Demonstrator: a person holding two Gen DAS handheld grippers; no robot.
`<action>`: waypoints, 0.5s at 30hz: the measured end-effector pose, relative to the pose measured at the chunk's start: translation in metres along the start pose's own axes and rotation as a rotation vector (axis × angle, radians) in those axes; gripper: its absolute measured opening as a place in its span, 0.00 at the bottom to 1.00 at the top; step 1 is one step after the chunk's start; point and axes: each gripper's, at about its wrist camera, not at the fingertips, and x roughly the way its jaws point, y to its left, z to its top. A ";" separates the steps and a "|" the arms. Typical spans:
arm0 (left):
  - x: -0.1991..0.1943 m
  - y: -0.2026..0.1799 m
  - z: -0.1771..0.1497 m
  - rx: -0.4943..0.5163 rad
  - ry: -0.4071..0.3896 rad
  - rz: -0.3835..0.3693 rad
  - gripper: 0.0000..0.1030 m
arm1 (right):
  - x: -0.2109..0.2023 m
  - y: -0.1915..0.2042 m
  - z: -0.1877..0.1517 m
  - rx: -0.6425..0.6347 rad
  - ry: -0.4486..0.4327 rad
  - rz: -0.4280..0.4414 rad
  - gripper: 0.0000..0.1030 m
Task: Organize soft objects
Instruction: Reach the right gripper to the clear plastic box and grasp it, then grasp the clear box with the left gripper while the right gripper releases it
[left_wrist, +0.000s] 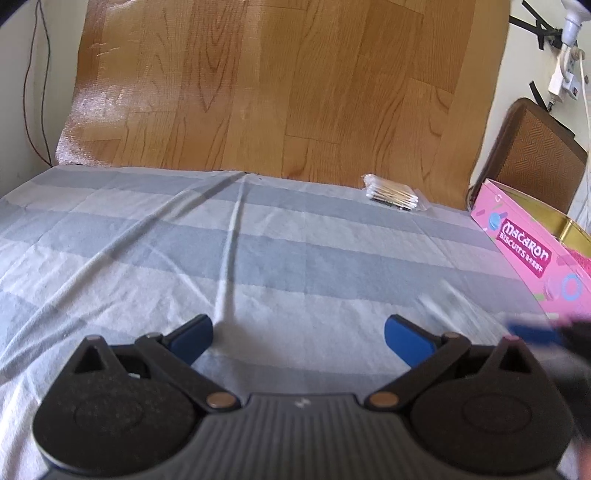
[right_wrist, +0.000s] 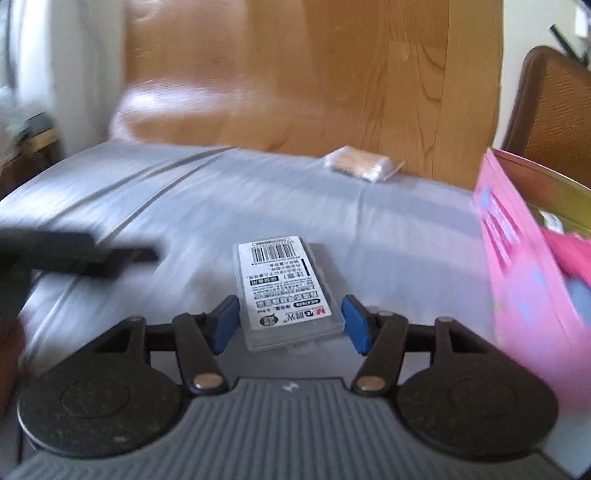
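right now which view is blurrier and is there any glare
Right wrist view: heavy motion smear on the striped cloth and pink box; only the clear plastic case stays sharp. Left wrist view: mostly crisp, with glare on the wood-pattern sheet.

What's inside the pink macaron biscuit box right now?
The pink box stands open, showing a gold inner lining. Something bright pink and something pale blue lie inside, too blurred to identify. The near wall hides the rest.
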 end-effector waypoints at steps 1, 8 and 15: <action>0.000 -0.001 0.000 0.008 0.002 -0.005 1.00 | -0.013 0.002 -0.010 -0.021 -0.004 0.009 0.61; -0.008 -0.028 -0.011 0.062 0.023 -0.074 0.99 | -0.112 -0.018 -0.089 -0.025 -0.054 -0.054 0.62; -0.030 -0.093 -0.029 0.054 0.120 -0.345 0.97 | -0.159 -0.051 -0.132 0.191 -0.138 -0.213 0.69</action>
